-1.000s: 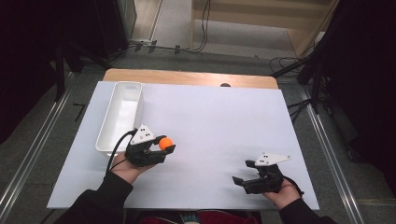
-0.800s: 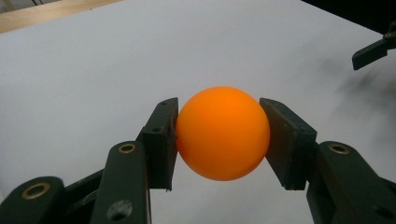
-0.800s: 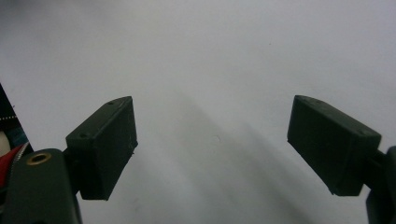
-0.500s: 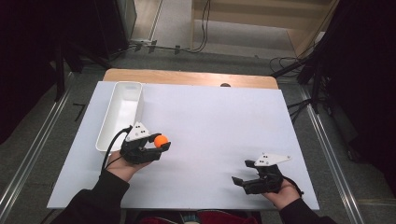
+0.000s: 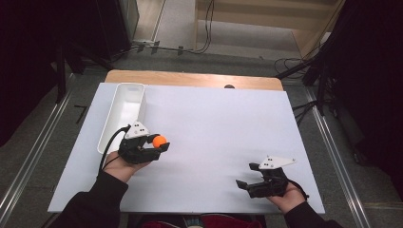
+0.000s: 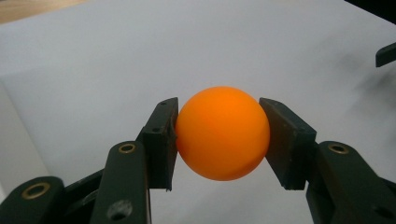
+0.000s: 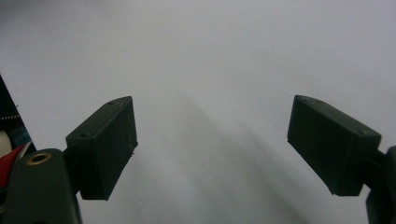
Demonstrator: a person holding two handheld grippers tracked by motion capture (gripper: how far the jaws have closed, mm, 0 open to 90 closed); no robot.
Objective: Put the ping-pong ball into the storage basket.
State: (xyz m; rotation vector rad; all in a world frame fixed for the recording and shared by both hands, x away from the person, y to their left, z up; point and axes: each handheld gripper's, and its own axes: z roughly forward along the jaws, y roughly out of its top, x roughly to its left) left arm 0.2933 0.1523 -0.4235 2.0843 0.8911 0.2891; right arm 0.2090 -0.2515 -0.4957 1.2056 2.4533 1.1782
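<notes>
Orange ball [image 6: 222,133] sits clamped between the two jaws of the left gripper [image 5: 158,144], pads pressing on both sides, so the grasp step looks done. In the high view the ball [image 5: 159,140] is near the left-front part of the white worktop [image 5: 218,123], just beside the near end of the long white tray [image 5: 105,137] but not inside it. I cannot tell if the ball is lifted or touches the sheet; it looks a bit above.

My reading: the carry step is in hand, and the tray is prob. the goal. Next move calls for swinging the gripper to the left and a little forward, over the tray wall, then opening the jaws only when the ball is inside, low enough so it does not bounce out. Grip must not loosen on the way, a smooth round ball slips easily.

Pose: left hand [image 5: 124,164] holds its gripper about level, jaws pointing to the right across the worktop, cable looping behind. Right gripper [image 5: 248,176] is at the near right edge, well apart, jaws wide w/ nothing between them, pointing left, low over the sheet.
</notes>
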